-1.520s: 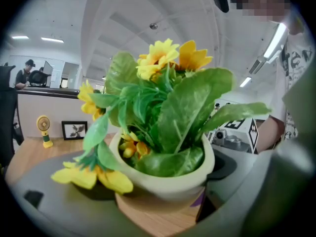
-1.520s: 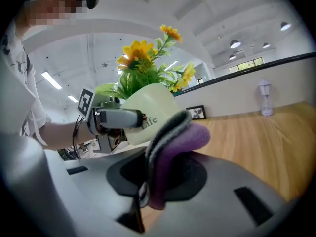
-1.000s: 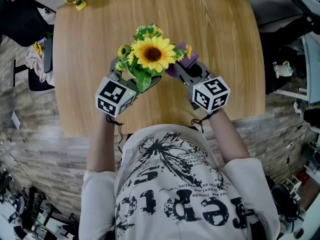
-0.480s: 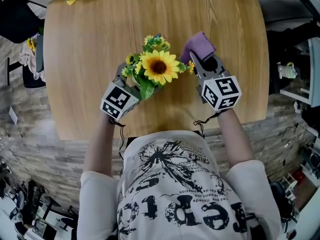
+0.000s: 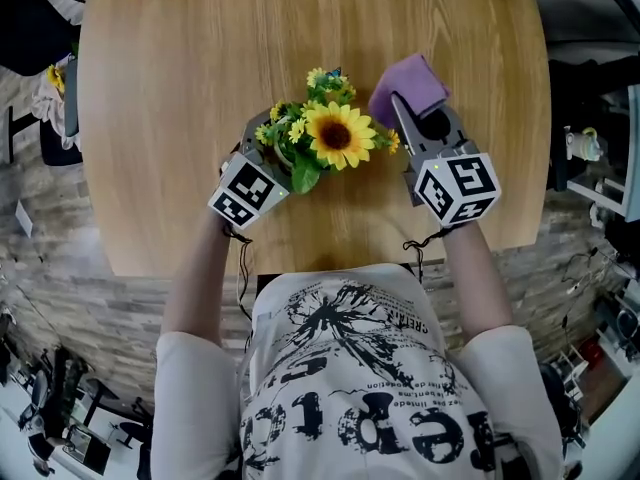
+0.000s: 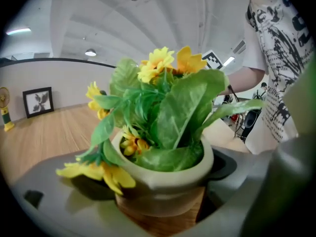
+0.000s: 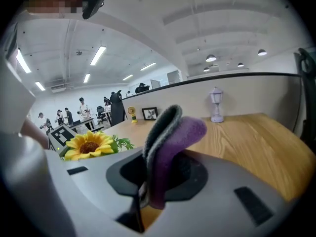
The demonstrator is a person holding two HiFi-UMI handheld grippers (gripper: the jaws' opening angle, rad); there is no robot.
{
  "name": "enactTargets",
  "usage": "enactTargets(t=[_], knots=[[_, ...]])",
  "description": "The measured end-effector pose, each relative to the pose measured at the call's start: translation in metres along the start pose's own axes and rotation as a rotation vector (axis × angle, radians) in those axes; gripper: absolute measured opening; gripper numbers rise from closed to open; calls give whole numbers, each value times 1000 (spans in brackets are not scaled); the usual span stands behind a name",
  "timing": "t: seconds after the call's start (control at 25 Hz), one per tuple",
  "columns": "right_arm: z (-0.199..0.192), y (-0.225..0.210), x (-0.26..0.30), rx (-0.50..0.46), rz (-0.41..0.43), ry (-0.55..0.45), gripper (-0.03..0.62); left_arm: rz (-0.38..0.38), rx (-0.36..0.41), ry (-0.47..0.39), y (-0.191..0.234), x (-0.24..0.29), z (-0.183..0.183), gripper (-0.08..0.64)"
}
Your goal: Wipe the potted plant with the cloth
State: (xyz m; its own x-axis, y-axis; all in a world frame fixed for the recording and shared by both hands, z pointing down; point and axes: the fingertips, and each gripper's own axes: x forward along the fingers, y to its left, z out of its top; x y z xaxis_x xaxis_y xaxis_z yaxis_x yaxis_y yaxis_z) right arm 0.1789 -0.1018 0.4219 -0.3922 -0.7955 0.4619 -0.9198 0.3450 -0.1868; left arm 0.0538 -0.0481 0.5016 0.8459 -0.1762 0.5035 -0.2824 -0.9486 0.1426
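The left gripper's [image 5: 270,148] jaws are pressed against the pale, wood-banded pot [image 6: 163,181] of the potted plant [image 6: 163,127], one jaw on each side; leaves and small yellow blooms spill over the rim. The right gripper's [image 7: 148,191] jaws are clamped narrowly on a purple cloth [image 7: 168,142], which stands up from them folded over, its grey side showing on the left. In the head view the cloth sits just right of the big sunflower [image 5: 338,136]; whether they touch I cannot tell. The plant stands near the middle of the wooden desk [image 5: 200,68], somewhat toward its near edge; a small yellow fan [image 7: 132,114], a framed picture [image 6: 38,102] and a little lamp [image 7: 216,105] line the far edge.
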Motion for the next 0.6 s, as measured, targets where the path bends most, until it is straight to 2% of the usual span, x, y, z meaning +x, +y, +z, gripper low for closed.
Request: enactTargets(t=[0.36,0.48,0.6], knots=[[3,-13,3,-10,-35,25,77,-41,105,57,9,7,-7,534],[4,-14,2,-19,-41,31,77,-33,95,63,11,8,-9,540],[6,-11,1,-25,-41,32,77,8,75,63,16,4,-10,583]])
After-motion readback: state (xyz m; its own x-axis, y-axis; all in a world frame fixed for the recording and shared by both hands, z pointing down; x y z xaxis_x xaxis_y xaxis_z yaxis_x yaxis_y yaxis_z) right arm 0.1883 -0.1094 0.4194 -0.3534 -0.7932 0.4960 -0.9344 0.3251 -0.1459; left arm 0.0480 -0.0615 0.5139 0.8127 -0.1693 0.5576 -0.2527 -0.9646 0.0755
